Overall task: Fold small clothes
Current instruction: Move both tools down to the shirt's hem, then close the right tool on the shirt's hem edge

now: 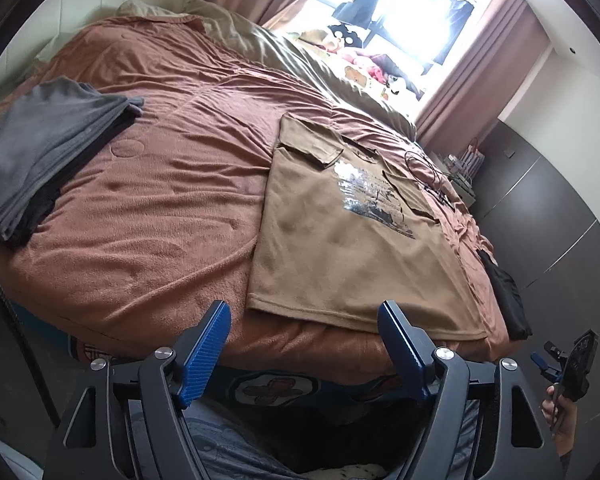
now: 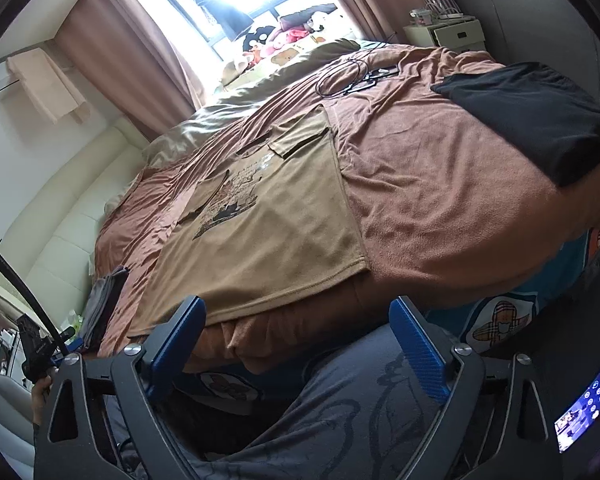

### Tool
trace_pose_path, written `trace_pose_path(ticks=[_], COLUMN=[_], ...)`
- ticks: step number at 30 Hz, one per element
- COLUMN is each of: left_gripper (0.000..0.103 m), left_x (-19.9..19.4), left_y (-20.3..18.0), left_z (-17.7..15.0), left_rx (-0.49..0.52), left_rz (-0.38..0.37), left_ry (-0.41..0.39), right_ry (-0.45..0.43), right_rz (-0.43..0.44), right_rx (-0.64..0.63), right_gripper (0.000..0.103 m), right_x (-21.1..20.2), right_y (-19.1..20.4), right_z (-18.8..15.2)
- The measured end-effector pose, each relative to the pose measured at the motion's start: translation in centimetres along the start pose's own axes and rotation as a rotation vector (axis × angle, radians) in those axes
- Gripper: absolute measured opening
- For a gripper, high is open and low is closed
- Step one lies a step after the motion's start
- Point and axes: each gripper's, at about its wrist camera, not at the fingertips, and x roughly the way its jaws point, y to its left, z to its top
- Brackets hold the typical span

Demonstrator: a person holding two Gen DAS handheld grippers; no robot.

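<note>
from my left wrist view, the left gripper [image 1: 304, 322] tilts down toward the near edge of the bed's rust-brown fleece blanket [image 1: 160, 184]. its blue-padded jaws stand apart with nothing between them. the tan printed t-shirt [image 1: 340, 240], sleeves folded in over its front, lies flat on the blanket; its hem sits just beyond the fingertips, the right finger near the hem, not touching as far as i can tell. a folded grey stack of clothes [image 1: 40, 148] sits well left of the shirt. a black garment [image 1: 508, 300] lies right of it, partly cut off by the bed edge. the right gripper [image 1: 548, 364] shows small, low and right of the shirt.

from my right wrist view, the right gripper [image 2: 300, 324] also hangs released and empty, short of the shirt's [image 2: 268, 232] hem. the black garment [image 2: 540, 116] lies right of the shirt. the left gripper [image 2: 66, 346] is mostly hidden at the frame's left.
</note>
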Motion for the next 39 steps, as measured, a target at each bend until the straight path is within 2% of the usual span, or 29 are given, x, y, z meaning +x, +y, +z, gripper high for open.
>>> trace_pose_path(ticks=[2, 8, 10, 15, 21, 24, 28, 33, 39], left_gripper=[0.07, 0.059, 0.057, 0.051, 0.05, 0.05, 0.05, 0.046, 0.044], left_x=[1.4, 5.8, 7.2, 10.0, 11.6, 12.2, 13.0, 13.7, 13.4], left_y=[0.6, 2.4, 2.9, 4.1, 5.1, 5.4, 6.0, 6.3, 6.5], left_z=[0.2, 0.1, -0.2, -0.4, -0.5, -0.3, 0.2, 0.7, -0.1], left_rx=[-0.02, -0.094, -0.117, -0.172, -0.228, -0.234, -0.272, -0.321, -0.391], left_rz=[0.004, 0.009, 0.009, 0.013, 0.008, 0.008, -0.016, -0.049, -0.124], left_ry=[0.018, 0.096, 0.122, 0.169, 0.189, 0.19, 0.18, 0.175, 0.179], right_ry=[0.021, 0.072, 0.085, 0.1, 0.097, 0.112, 0.126, 0.098, 0.057], right_rz=[0.0, 0.022, 0.033, 0.031, 0.075, 0.1, 0.113, 0.147, 0.18], right_rx=[0.026, 0.095, 0.111, 0.143, 0.205, 0.223, 0.243, 0.284, 0.332], right_gripper=[0.075, 0.059, 0.056, 0.054, 0.053, 0.048, 0.046, 0.046, 0.041], right_x=[1.6, 6.2, 7.6, 9.9, 11.2, 12.0, 13.3, 14.1, 14.3], right_y=[-0.5, -2.4, -2.9, -4.1, -5.2, -5.6, -6.0, -6.5, -7.2], right_z=[0.5, 1.4, 1.6, 2.3, 2.3, 1.9, 1.7, 1.8, 1.1])
